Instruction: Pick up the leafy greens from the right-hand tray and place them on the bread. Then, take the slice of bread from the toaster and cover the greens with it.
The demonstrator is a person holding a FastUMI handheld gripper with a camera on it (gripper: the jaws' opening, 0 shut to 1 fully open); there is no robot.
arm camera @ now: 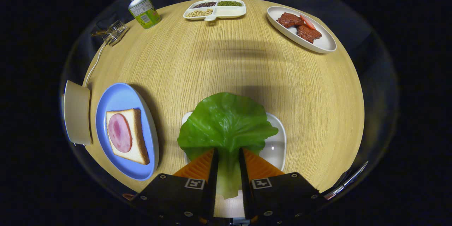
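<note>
A big green lettuce leaf (226, 123) hangs over a white tray (277, 141), its pale stem running back between my two fingers. My gripper (227, 153) is shut on the leaf at the stem, and the leaf's spread part fans out just ahead of the fingertips. To the left of the fingers a blue plate (122, 99) holds a slice of bread (136, 148) topped with a round of pink ham (119, 132). Left of that plate stands a cream toaster (77, 113), seen from its side; its slots are hidden.
Far across the round wooden table (226, 63) sit a white divided dish (215, 9) with beans and a white oval plate (303, 30) with brown meat pieces. A green tin (143, 11) and a wire clip (113, 32) lie at the far left, with a white cord running to the toaster.
</note>
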